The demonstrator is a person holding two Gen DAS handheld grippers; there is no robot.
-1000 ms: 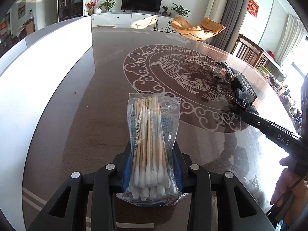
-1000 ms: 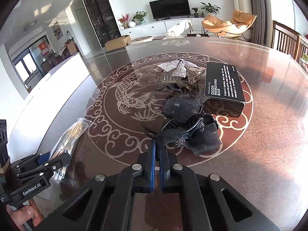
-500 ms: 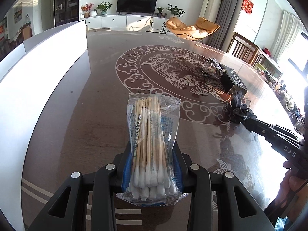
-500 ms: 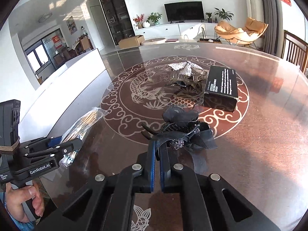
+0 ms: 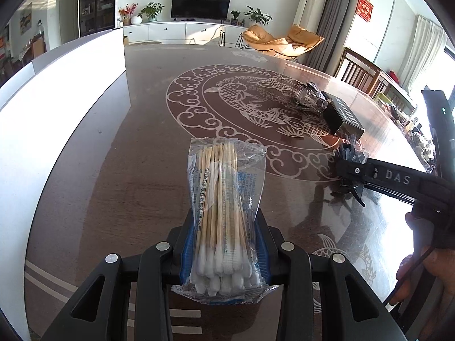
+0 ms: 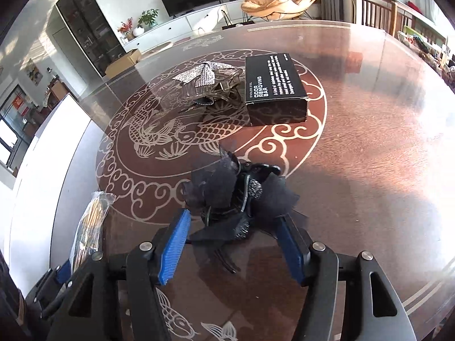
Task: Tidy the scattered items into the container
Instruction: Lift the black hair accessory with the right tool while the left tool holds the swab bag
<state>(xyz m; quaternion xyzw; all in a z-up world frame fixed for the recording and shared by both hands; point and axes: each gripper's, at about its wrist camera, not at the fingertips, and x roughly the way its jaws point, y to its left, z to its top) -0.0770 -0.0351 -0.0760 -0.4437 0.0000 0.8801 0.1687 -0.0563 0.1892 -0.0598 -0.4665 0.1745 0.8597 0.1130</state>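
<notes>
A clear bag of cotton swabs (image 5: 224, 213) is held by the left gripper (image 5: 224, 244). Its blue fingers (image 5: 186, 251) are pressed on both sides of the bag, near the white tips of the swabs. The bag is held up above the brown desk (image 5: 136, 170), with the stick ends pointing away from the camera.

The right gripper (image 6: 234, 244) is being opened. Its blue fingers (image 6: 173, 248) are spread wide apart. A black hair bow (image 6: 227, 193) is seen between them, lying on the desk. The bow is not squeezed by the fingers; whether it is brushed by the right one cannot be told. A little sparkly patch is seen in the middle of the bow.

Farther back on the desk, a black box (image 6: 274, 85) with white words is lying flat. Just beside it, on its left in the right wrist view, a silver sparkly hair clip (image 6: 206, 81) is found. Both are placed on the big fish drawing (image 6: 153, 130) on the desk.

A white container wall (image 5: 71, 85) is seen along the left side of the desk in the left wrist view. None of the things are seen inside it.
</notes>
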